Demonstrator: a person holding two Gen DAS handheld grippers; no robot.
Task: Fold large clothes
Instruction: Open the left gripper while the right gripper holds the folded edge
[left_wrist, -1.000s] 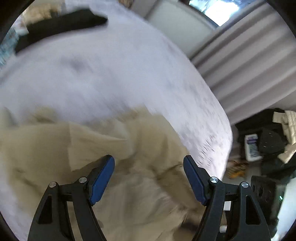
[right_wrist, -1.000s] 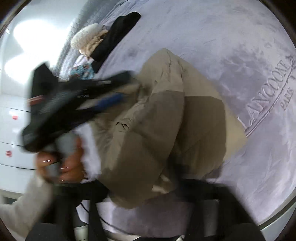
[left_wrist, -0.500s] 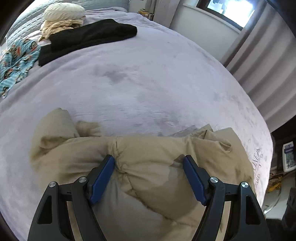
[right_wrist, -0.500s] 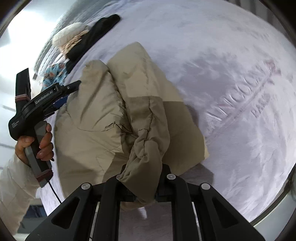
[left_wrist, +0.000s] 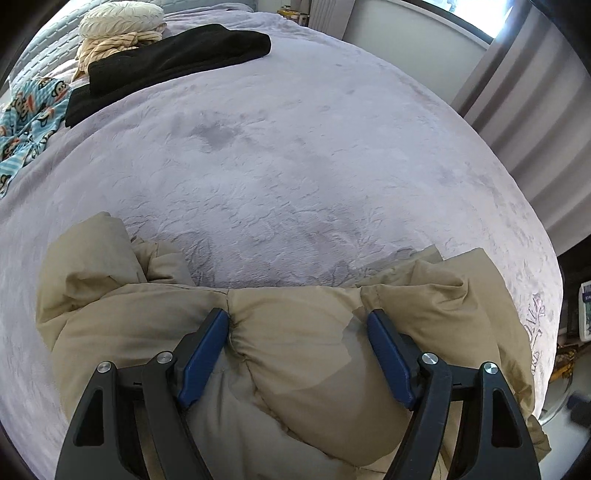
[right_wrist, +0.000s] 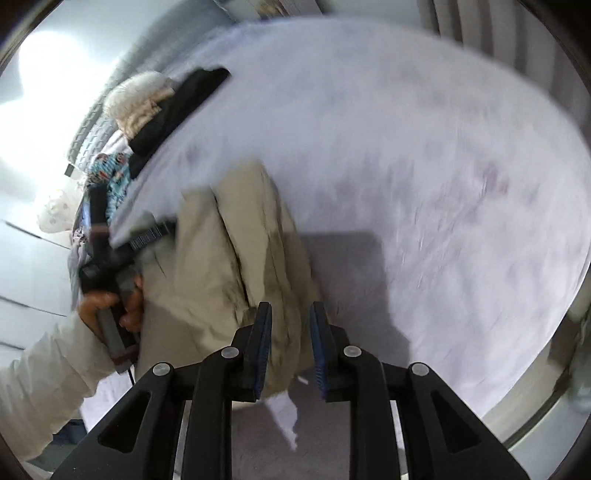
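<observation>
A puffy beige jacket (left_wrist: 295, 369) lies bunched at the near edge of a lilac bed cover (left_wrist: 295, 166). My left gripper (left_wrist: 295, 315) points steeply down over it, open wide, with a thick roll of the jacket bulging between its blue pads. In the blurred right wrist view the jacket (right_wrist: 221, 258) runs away from my right gripper (right_wrist: 291, 306). Its jaws are opening, and a narrow gap shows between the pads. The jacket's near end lies under and between them, not pinched. A hand (right_wrist: 107, 306) in a pale sleeve holds the left gripper at the jacket's left side.
A black garment (left_wrist: 177, 51), cream knitted things (left_wrist: 122, 26) and a blue patterned cloth (left_wrist: 29, 118) lie at the far left of the bed. Grey curtains (left_wrist: 535, 92) hang on the right. The bed's edge curves down at the right, with clutter on the floor.
My right gripper let go of the jacket fold it was pinching and its jaws parted. My left gripper sank a little lower over the jacket roll.
</observation>
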